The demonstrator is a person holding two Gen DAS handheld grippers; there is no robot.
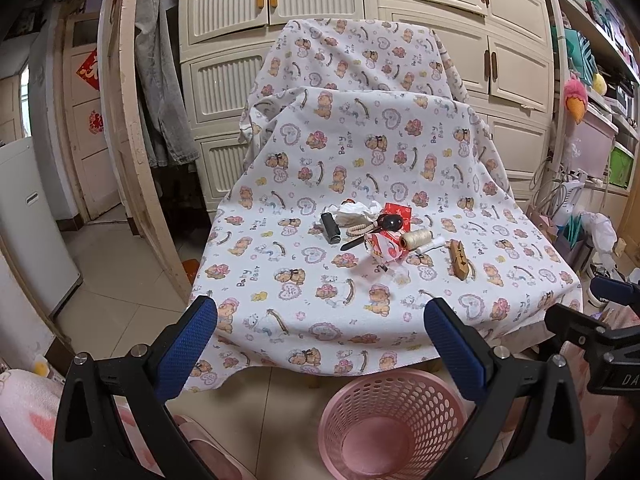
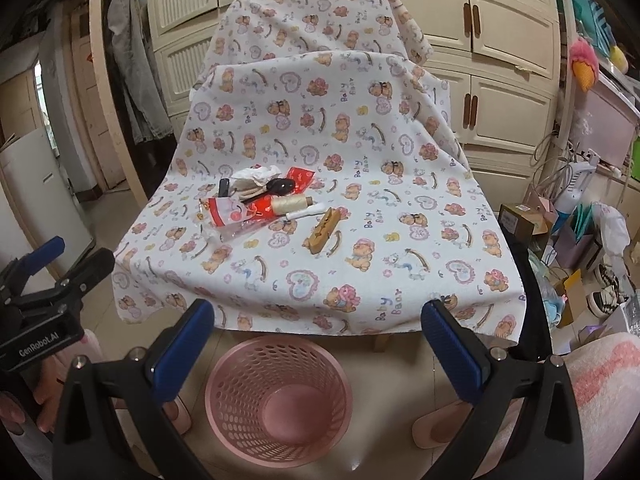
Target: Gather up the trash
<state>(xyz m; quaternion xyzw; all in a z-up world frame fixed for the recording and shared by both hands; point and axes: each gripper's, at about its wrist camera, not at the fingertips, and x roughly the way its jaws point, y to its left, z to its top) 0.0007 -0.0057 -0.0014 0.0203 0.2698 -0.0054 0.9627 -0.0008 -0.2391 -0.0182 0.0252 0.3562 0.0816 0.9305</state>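
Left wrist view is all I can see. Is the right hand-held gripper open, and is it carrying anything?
Observer: The right hand-held gripper is open, with nothing between its blue pads. It looks down on the pink basket.
Operator: What stands on the floor to the right of the cloth-covered table?
Observer: A brown cardboard box stands there, close beside the hanging cloth.
Operator: Is there any lettering on my left hand-held gripper?
Observer: Yes, its black body reads GenRobot.AI.
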